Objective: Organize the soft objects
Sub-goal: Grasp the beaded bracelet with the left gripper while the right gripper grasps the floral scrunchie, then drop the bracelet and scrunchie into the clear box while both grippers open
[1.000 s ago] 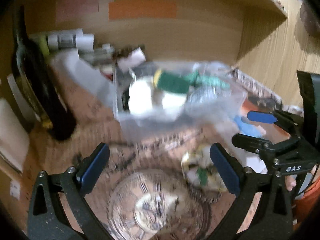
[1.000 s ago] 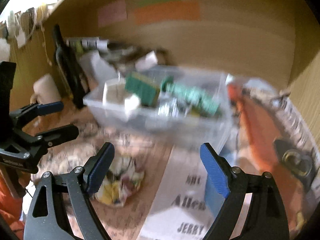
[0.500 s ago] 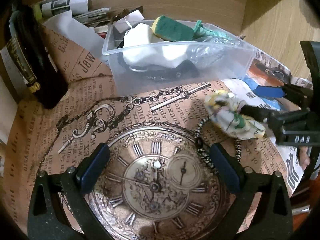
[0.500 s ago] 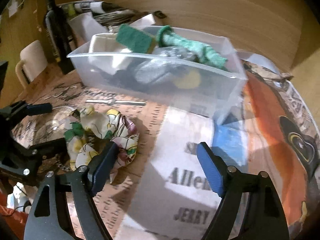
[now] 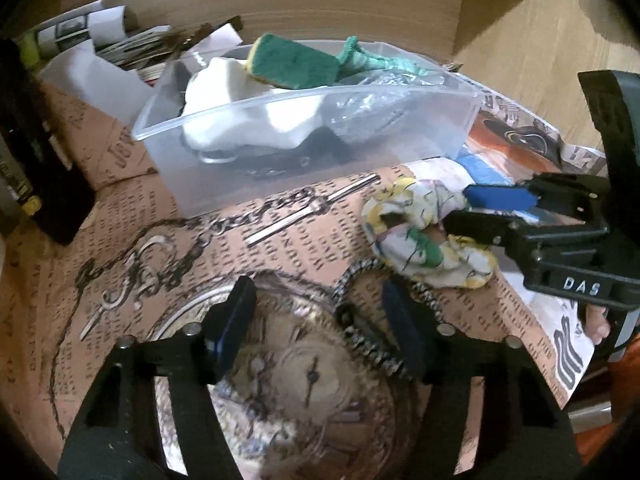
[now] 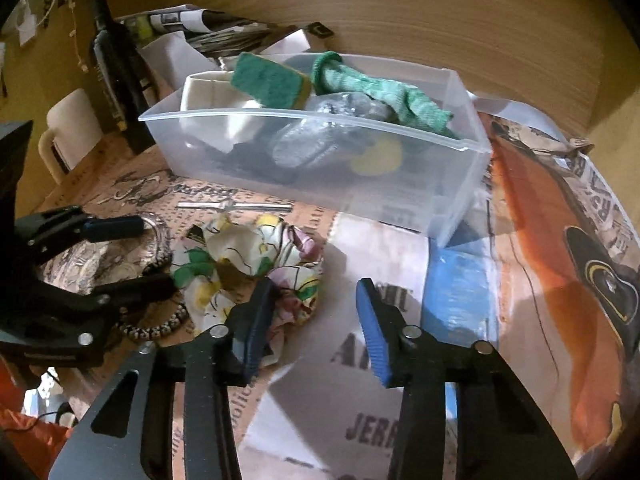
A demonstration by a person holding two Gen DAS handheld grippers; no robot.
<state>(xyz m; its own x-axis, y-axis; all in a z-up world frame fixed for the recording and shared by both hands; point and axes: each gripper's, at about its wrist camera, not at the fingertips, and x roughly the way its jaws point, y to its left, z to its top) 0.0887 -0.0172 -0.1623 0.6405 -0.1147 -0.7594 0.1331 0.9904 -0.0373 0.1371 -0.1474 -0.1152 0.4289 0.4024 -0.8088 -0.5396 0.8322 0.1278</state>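
Observation:
A floral fabric scrunchie [image 5: 424, 232] lies on the printed table cover, also in the right wrist view [image 6: 248, 264]. A black-and-white braided band [image 5: 372, 332] lies next to it. My left gripper [image 5: 320, 320] is open, its right finger over the band. My right gripper [image 6: 312, 312] is open; its left finger touches the scrunchie's near edge. It also shows in the left wrist view [image 5: 476, 212], its jaws straddling the scrunchie's right side. A clear plastic bin [image 6: 464, 184] behind holds a green sponge [image 6: 272, 80], a green sock [image 6: 380, 96] and white cloth [image 5: 224, 88].
A dark bottle [image 6: 116, 68] stands left of the bin. Rolled papers [image 5: 80, 28] and a white box lie at the back. A cream mug [image 6: 68, 136] sits far left. A wooden wall [image 6: 440, 20] closes the back.
Both grippers moved forward and down toward the table. Both sets of jaws have narrowed. My right gripper has reached the scrunchie; my left finger now covers the braided band.

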